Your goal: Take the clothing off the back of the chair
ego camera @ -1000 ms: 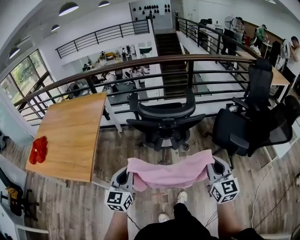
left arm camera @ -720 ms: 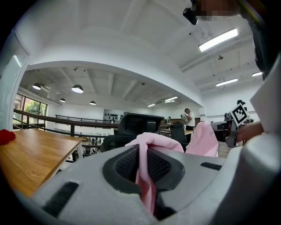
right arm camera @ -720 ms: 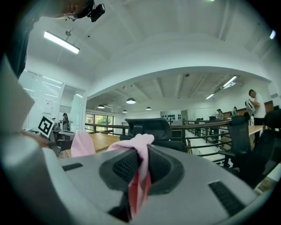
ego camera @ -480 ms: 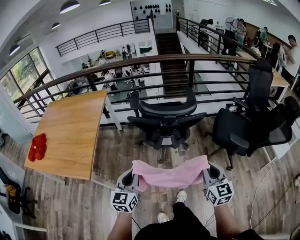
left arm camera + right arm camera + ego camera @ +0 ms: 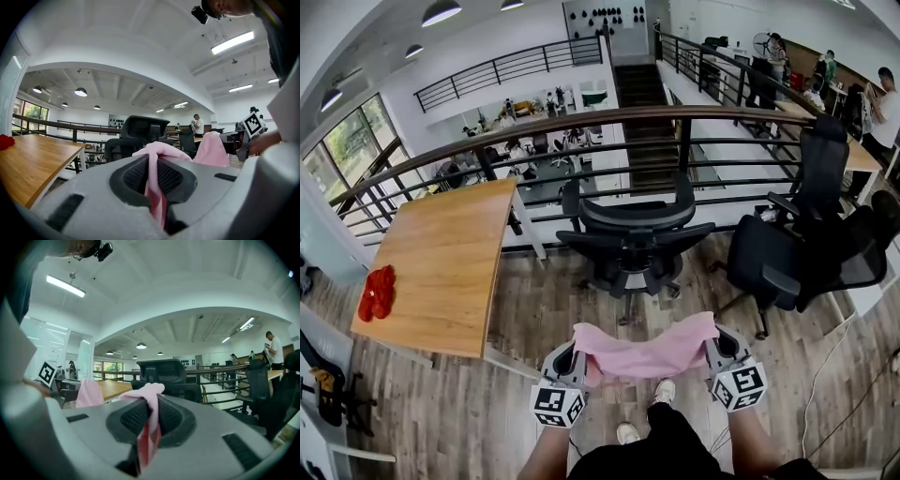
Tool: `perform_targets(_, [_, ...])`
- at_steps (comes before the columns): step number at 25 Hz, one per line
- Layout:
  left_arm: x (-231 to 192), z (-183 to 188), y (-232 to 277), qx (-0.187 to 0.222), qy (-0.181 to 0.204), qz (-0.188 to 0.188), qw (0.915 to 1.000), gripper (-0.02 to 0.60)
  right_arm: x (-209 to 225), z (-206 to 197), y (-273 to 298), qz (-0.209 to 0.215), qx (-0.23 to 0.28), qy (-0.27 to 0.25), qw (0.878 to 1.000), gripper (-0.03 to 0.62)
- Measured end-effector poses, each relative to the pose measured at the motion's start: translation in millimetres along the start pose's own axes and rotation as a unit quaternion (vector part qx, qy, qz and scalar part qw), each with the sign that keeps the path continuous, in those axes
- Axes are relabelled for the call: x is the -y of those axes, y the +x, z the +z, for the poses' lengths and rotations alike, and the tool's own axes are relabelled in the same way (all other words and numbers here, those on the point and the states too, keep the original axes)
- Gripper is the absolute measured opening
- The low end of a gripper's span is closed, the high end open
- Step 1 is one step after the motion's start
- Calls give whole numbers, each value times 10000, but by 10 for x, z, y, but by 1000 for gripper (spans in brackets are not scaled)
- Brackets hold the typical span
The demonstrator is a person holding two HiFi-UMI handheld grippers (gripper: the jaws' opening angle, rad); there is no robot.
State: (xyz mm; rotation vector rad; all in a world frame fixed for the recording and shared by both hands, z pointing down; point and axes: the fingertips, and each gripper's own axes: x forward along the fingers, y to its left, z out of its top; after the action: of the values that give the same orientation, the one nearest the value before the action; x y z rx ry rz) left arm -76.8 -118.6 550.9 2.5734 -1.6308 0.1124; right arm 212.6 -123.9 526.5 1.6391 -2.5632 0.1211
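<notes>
Pink clothing hung stretched between the two grippers.
The left gripper and right gripper each clamped one end of it, near the person and apart from the black chair. A wooden table stood left; from above, the cloth covered the jaw tips.

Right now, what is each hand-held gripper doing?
Left hand-held gripper: shut on the pink cloth.
Right hand-held gripper: shut on the pink cloth too.

Soft pink cloth; seemingly matt wood tabletop
</notes>
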Motion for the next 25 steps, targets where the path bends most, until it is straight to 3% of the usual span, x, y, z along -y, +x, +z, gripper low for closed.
perform_targets(8, [-26, 17, -10, 19, -21, 29, 10000, 28, -87, 52, 26, 164, 1, -323, 9993, 26])
perform_targets(25, [-165, 36, -40, 64, -43, 30, 10000, 28, -192, 100, 66, 201, 107, -381, 9990, 26])
